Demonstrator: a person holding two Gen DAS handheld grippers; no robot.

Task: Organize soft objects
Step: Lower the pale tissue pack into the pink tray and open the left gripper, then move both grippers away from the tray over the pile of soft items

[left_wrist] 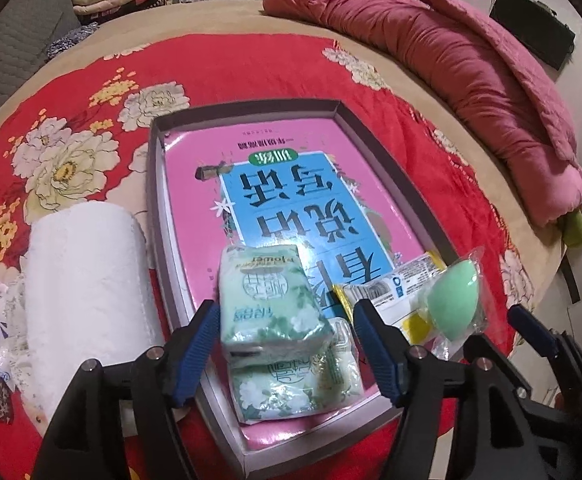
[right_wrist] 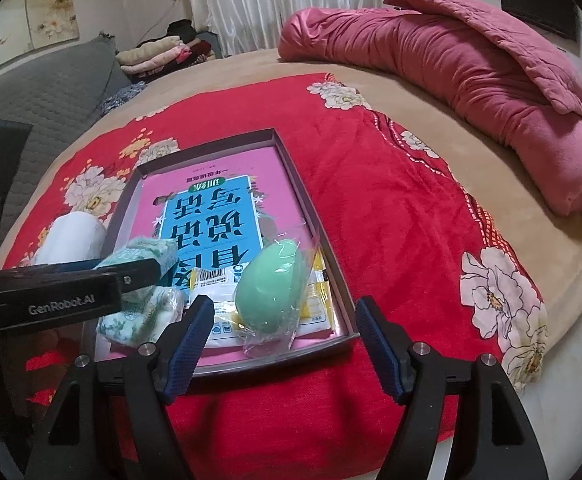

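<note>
While straddling upper green floral tissue pack (left_wrist: 269,304) in shallow grey cardboard box (left_wrist: 155,184), left gripper (left_wrist: 287,338) stood open, not clamping. Right gripper (right_wrist: 285,338) open near bagged green egg-shaped sponge (right_wrist: 269,292). Judged placement step; next, white paper roll (left_wrist: 85,280), left of box.

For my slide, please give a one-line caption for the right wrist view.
Open right gripper before a shallow box holding a bagged green makeup sponge and tissue packs.
</note>
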